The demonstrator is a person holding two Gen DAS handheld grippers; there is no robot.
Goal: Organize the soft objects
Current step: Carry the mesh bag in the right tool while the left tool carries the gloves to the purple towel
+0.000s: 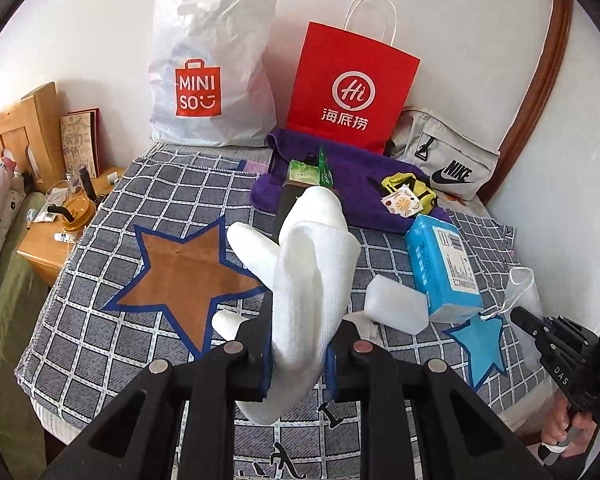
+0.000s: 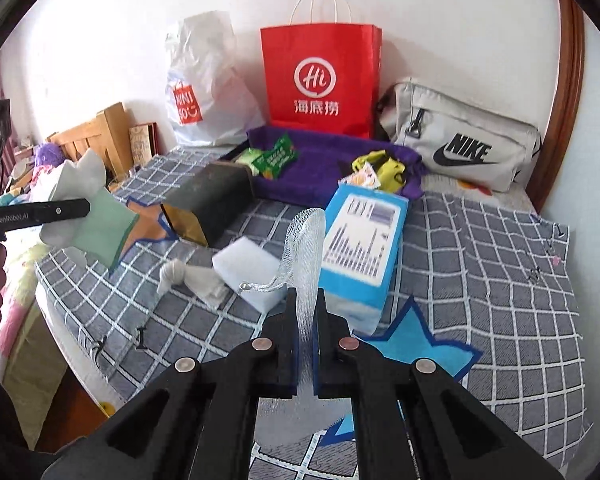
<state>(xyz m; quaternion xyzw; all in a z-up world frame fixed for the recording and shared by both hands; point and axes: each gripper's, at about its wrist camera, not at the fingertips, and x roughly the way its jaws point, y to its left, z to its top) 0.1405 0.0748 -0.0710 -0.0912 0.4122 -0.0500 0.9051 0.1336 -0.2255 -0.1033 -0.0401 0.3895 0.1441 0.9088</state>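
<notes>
My left gripper (image 1: 298, 320) is shut on a white knitted sock (image 1: 314, 264), which stands up between the fingers above the checked bedspread (image 1: 112, 312). The right wrist view shows the same left gripper (image 2: 85, 206) at the far left, holding the sock (image 2: 80, 178) in the air. My right gripper (image 2: 305, 312) is shut on a white mesh net pouch (image 2: 306, 248) with a drawstring, lifted off the bed. From the left wrist view, the right gripper (image 1: 518, 314) and the pouch (image 1: 522, 284) are at the right edge.
On the bed lie a white sponge block (image 2: 248, 268), a blue tissue pack (image 2: 362, 240), a small knotted white cloth (image 2: 188, 276), a dark box (image 2: 216, 196) and a purple towel (image 2: 324, 164) with snack packets. A red paper bag (image 2: 320, 80), a Miniso bag (image 1: 212, 80) and a Nike bag (image 2: 464, 140) stand against the wall.
</notes>
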